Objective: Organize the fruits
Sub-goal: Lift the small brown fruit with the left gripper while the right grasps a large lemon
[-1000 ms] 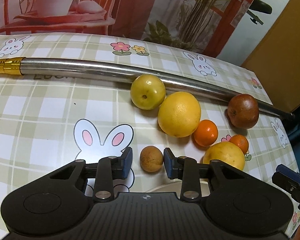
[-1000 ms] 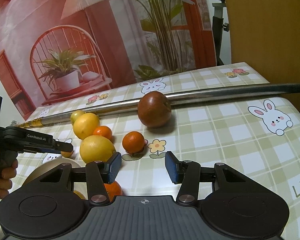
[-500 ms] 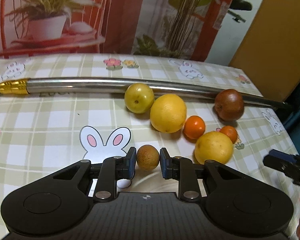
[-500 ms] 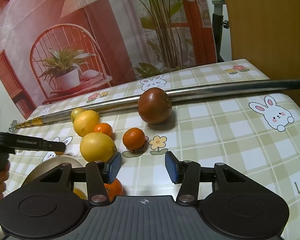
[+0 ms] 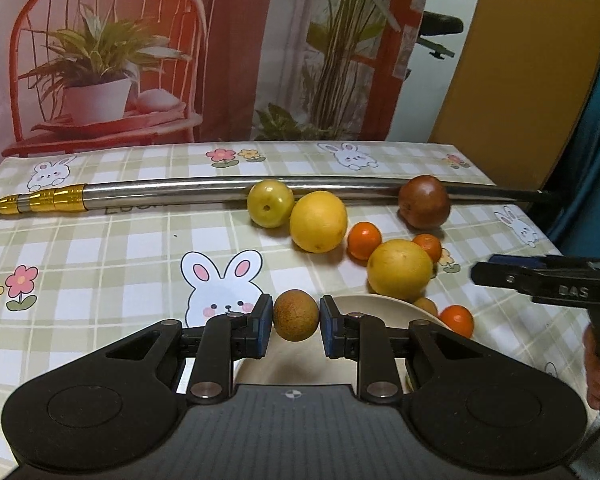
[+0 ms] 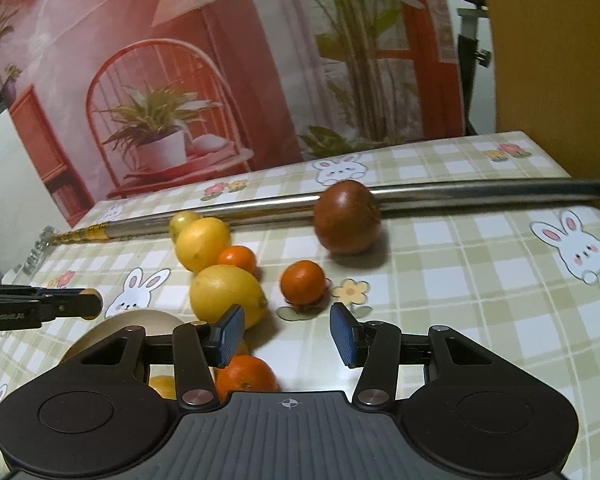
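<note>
My left gripper (image 5: 294, 322) is shut on a small brown round fruit (image 5: 295, 321), held just above the near rim of a beige plate (image 5: 380, 307). On the checked tablecloth beyond lie a yellow-green fruit (image 5: 270, 203), two big yellow citrus (image 5: 318, 221) (image 5: 400, 269), small oranges (image 5: 364, 240) and a dark red-brown fruit (image 5: 424, 201). My right gripper (image 6: 286, 334) hangs open over bare cloth, nothing between its blue pads, just short of a small orange (image 6: 303, 282). Another orange (image 6: 246, 374) lies under its left finger beside the plate (image 6: 112, 326).
A long steel pole (image 5: 180, 192) with a gold end lies across the table behind the fruit. A printed backdrop stands at the far edge. A second small brown fruit (image 5: 425, 306) and an orange (image 5: 456, 321) sit by the plate's right rim.
My left gripper shut on the small brown fruit, then lifted it and drew it back toward the plate. The right gripper stayed put.
</note>
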A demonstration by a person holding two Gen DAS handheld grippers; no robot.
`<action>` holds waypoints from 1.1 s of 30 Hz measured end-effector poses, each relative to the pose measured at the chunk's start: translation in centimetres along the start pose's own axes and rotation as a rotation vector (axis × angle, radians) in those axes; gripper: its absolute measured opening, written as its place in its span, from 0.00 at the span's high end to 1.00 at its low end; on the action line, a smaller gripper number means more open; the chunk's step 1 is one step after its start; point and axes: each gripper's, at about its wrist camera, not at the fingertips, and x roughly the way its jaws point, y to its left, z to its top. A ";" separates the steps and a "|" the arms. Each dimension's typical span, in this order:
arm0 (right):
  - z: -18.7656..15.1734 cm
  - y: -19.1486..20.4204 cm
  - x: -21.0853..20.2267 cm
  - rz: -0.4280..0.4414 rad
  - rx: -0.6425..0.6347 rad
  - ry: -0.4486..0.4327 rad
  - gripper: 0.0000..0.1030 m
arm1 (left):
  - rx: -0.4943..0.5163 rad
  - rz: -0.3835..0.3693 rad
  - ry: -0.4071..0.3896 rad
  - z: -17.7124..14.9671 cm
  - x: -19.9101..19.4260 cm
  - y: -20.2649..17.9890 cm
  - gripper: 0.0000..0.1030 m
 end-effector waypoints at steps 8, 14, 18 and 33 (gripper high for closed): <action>1.5 2.5 1.4 0.058 -0.126 0.042 0.56 | -0.025 -0.013 -0.036 -0.9 -0.9 0.3 0.74; 2.0 4.1 2.9 0.062 -0.181 0.070 0.56 | -0.038 -0.022 -0.058 -1.1 -1.3 0.5 0.74; 2.4 4.8 4.5 0.052 -0.226 0.105 0.57 | -0.049 -0.036 -0.073 -1.3 -1.5 0.6 0.74; 3.2 5.0 7.7 0.096 -0.205 0.176 0.50 | -0.052 -0.043 -0.063 -1.8 -1.1 0.9 0.74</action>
